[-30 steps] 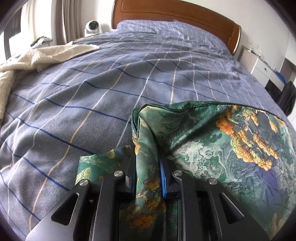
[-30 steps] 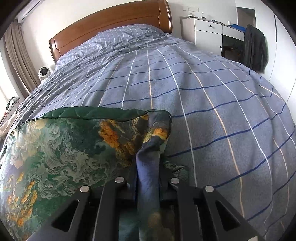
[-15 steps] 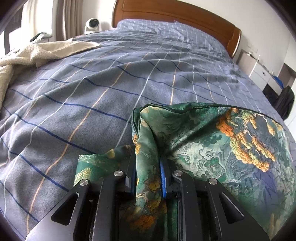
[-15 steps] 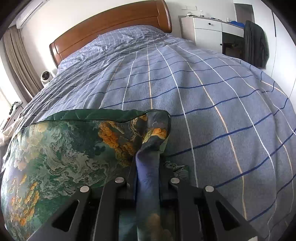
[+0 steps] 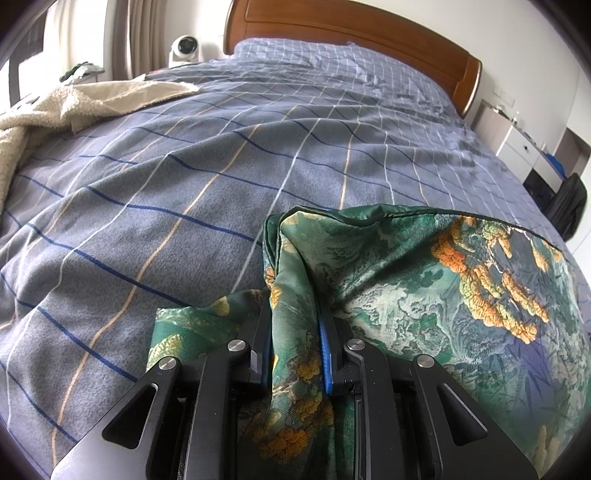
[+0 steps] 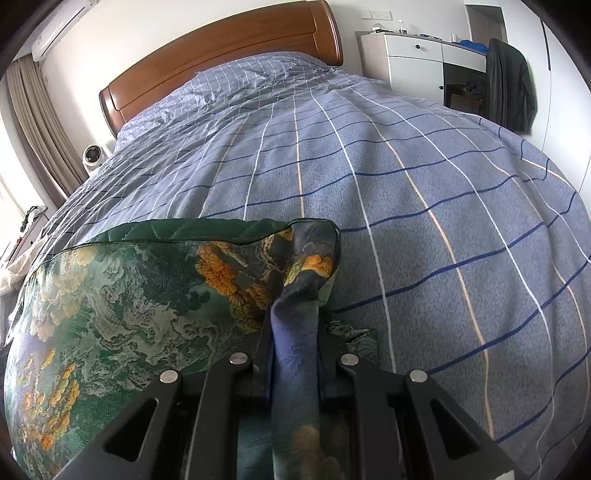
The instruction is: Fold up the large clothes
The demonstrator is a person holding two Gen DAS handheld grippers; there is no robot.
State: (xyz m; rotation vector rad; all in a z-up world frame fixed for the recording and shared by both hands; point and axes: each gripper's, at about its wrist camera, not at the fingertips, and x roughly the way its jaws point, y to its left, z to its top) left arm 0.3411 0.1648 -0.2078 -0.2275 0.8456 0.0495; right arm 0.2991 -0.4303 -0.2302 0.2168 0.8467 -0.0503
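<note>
A green silky garment (image 5: 424,280) printed with orange and pale landscape patterns is stretched over the bed between both grippers. My left gripper (image 5: 295,332) is shut on its bunched left corner, the cloth pinched between the blue pads. In the right wrist view the same garment (image 6: 129,302) spreads to the left, and my right gripper (image 6: 293,332) is shut on its bunched right corner. The fold edge of the garment runs across both views just beyond the fingers. A loose flap of the cloth (image 5: 192,332) hangs left of the left gripper.
The bed wears a blue-grey checked cover (image 5: 221,166) below a wooden headboard (image 5: 351,33). A cream fleece blanket (image 5: 74,107) lies at the left edge. A small white fan (image 5: 184,48) stands by the curtain. White drawers (image 6: 413,59) and a dark jacket (image 6: 511,88) stand to the right.
Both views have shifted slightly, with the bed framed a little differently; the garment stays pinched in both grippers and its stretch looks the same.
</note>
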